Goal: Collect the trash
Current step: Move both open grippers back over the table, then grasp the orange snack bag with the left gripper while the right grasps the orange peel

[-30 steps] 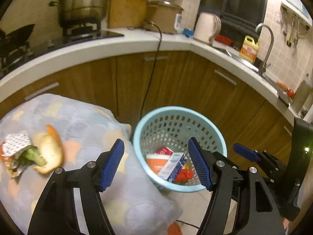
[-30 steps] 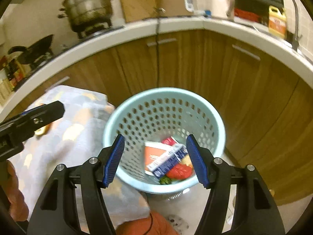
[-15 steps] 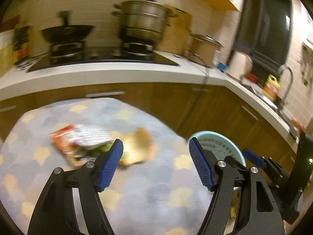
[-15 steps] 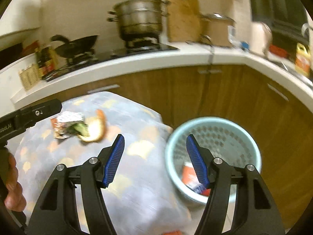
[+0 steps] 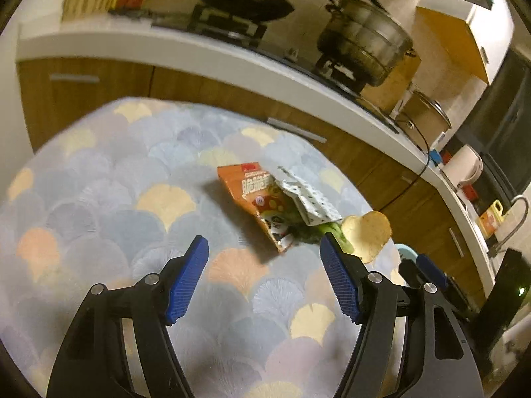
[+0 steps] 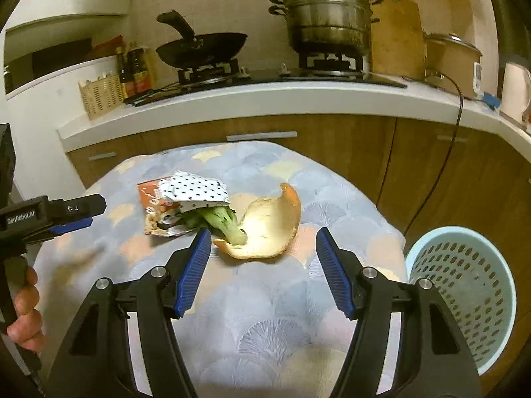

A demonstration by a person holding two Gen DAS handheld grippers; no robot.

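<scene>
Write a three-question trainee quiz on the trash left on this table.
1. True or false: the right hand-held gripper is shut on the curled orange fruit peel.
2. What partly covers the orange crumpled snack wrapper? A) white black-dotted paper scrap B) a plate C) a towel
3. Fill in: the pale blue perforated plastic basket stands to the table's ____ in the right wrist view.

Key: 1 false, both grippers are open; 2 A; 3 right.

Dim warm indoor light — strong fisheye bending, black corners; left wrist view motion-blurred, right wrist sharper.
</scene>
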